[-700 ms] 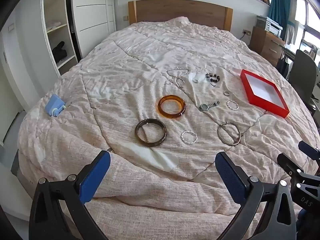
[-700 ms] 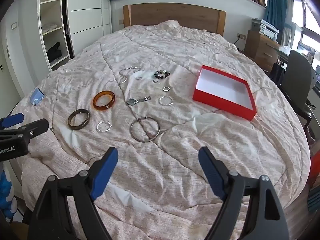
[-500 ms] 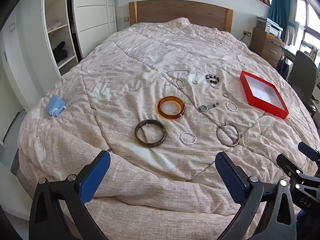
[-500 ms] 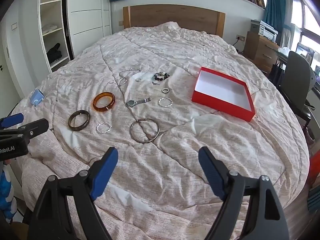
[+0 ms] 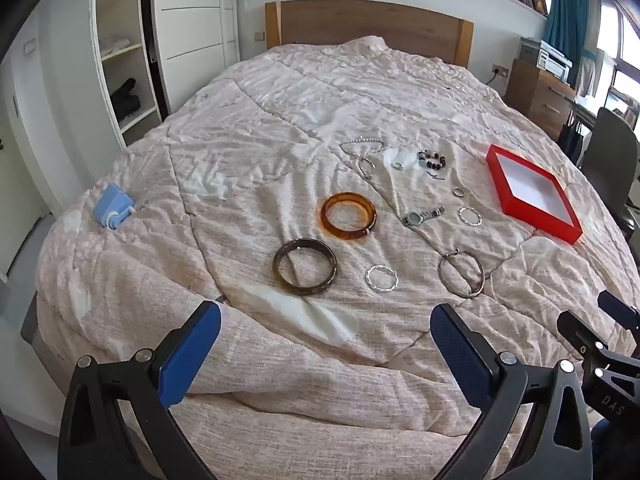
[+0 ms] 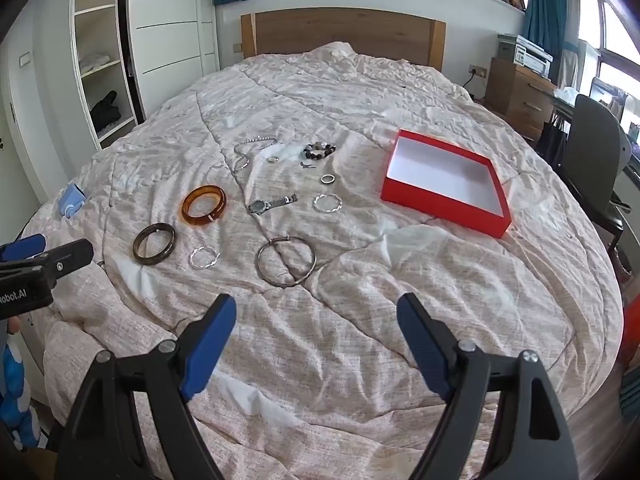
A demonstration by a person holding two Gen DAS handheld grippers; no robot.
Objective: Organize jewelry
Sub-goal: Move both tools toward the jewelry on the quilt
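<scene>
Jewelry lies spread on a beige bedspread [image 5: 280, 112]: an amber bangle [image 5: 348, 217], a dark bangle [image 5: 304, 266], a thin silver hoop [image 5: 461, 274], a small twisted silver ring [image 5: 382, 279], a watch [image 5: 422, 216], a bead bracelet [image 5: 432, 159] and a chain [image 5: 362, 152]. An empty red box [image 6: 446, 182] sits to the right. My left gripper [image 5: 324, 354] is open and empty above the bed's near edge. My right gripper [image 6: 316, 344] is open and empty, short of the silver hoop [image 6: 286, 261].
A small blue device [image 5: 113, 206] lies at the bed's left edge. A white wardrobe [image 5: 120, 52] stands at left, a wooden headboard [image 5: 368, 26] at the back, a dresser [image 6: 516, 96] and a dark chair [image 6: 596, 148] at right.
Both views have tilted slightly down and back, so the jewelry sits a little lower in frame. Both grippers stay open and nothing on the bed has moved.
</scene>
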